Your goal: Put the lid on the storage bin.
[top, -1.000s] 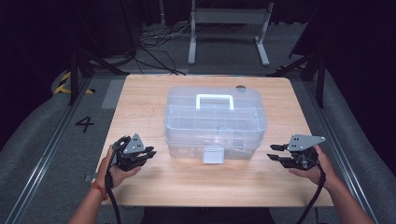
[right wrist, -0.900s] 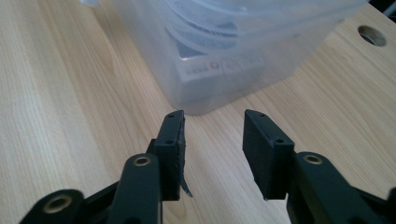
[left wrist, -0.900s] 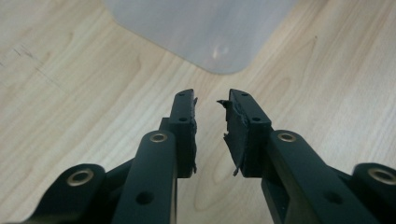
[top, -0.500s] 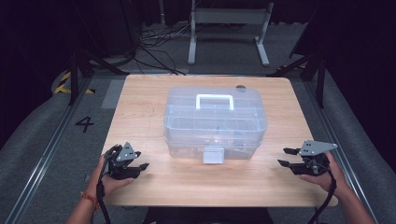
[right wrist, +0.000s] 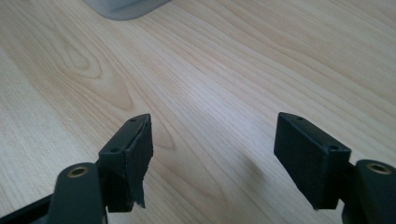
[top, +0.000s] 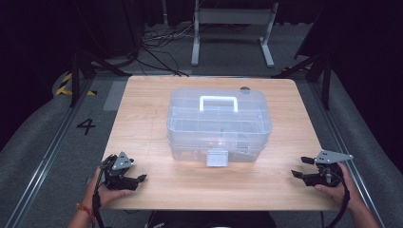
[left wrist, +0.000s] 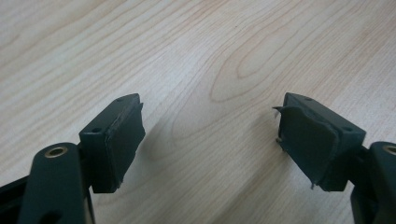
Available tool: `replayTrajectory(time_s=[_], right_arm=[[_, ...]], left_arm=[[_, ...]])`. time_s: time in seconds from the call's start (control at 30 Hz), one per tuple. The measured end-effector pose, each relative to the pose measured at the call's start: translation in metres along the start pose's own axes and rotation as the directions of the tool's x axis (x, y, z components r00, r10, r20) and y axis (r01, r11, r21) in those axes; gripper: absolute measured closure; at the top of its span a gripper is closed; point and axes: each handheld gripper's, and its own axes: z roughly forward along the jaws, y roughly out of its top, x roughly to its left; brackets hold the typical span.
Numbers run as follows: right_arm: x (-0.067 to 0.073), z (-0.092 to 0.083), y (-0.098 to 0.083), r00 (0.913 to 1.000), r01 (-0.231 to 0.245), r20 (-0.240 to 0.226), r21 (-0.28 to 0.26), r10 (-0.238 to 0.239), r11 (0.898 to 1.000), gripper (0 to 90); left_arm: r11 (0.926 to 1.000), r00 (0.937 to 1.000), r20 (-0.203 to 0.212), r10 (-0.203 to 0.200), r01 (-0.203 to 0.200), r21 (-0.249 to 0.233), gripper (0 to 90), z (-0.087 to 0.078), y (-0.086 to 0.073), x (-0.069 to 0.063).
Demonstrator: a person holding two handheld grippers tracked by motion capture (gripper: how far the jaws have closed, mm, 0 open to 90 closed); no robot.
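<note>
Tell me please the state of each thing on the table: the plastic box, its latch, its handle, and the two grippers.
Clear plastic box: lid on, upright at the table's middle.
Front latch: down against the box front.
White handle: folded flat on the lid.
Left gripper: open, nothing between the jaws, which have just been opening.
Right gripper: open, nothing between the jaws, which have just been opening.
Wooden table: level.

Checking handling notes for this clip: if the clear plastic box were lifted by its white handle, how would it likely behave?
The plastic box would probably stay stiff, given its moulded walls and lid. It looks nearly empty through the clear sides, so likely light. The handle sits mid-lid, so it should hang fairly level, provided the front latch holds.
</note>
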Motion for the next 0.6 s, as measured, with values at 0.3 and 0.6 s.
replayTrajectory(time_s=[0.3, 0.6], right_arm=[[-0.01, 0.001, -0.02, 0.994, -0.102, 0.036, -0.023, 0.103, 0.995, 23.8], [-0.007, 0.003, -0.019, 0.9947, -0.089, 0.051, -0.014, 0.09, 0.996, 22.0]], left_arm=[[0.9982, 0.9987, -0.005, -0.05, 0.05, -0.034, 16.0, -0.001, -0.009, 0.001], [0.9985, 0.9991, -0.008, -0.042, 0.042, -0.036, 15.9, -0.001, -0.009, 0.002]])
